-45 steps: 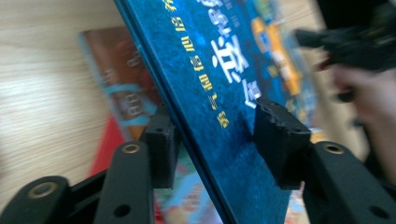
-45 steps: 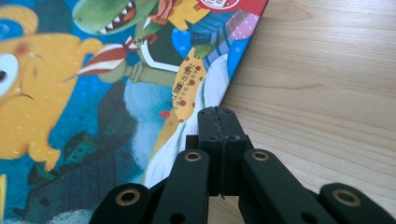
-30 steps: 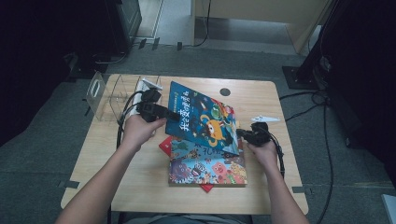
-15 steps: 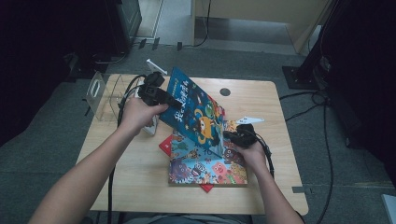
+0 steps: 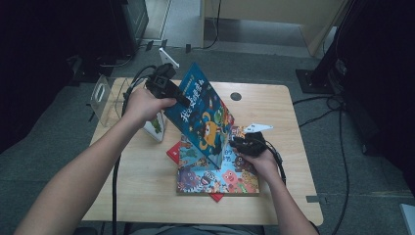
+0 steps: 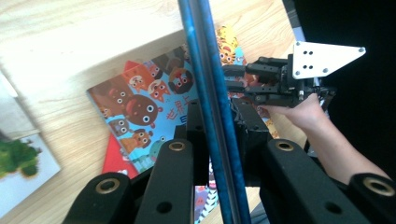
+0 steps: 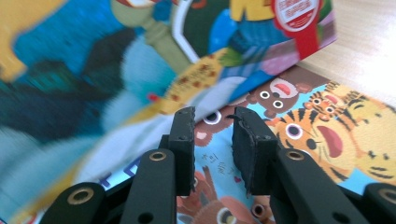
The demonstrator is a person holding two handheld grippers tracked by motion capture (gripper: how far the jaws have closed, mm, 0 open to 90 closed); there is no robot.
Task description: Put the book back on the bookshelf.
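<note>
A blue picture book (image 5: 203, 117) stands tilted steeply, its lower edge resting on a colourful animal book (image 5: 215, 174) that lies flat on the table. My left gripper (image 5: 182, 99) is shut on the blue book's raised upper-left edge. In the left gripper view that edge (image 6: 205, 70) runs between the jaws of my left gripper (image 6: 217, 112), with the animal book (image 6: 140, 107) below. My right gripper (image 5: 238, 143) sits at the blue book's lower right corner. In the right gripper view my right gripper (image 7: 212, 114) is slightly open with nothing between its fingers, just under the blue book (image 7: 93, 70).
A red book (image 5: 171, 152) pokes out from under the animal book. A white card with a green picture (image 5: 155, 126) leans left of the stack. A clear plastic holder (image 5: 103, 95) stands at the wooden table's (image 5: 274, 103) left back edge. Cables trail off the table.
My left gripper has lifted the blue book's left edge higher, tipping it from a shallow slant to a steep one. My right gripper has shifted left toward the book's lower corner.
</note>
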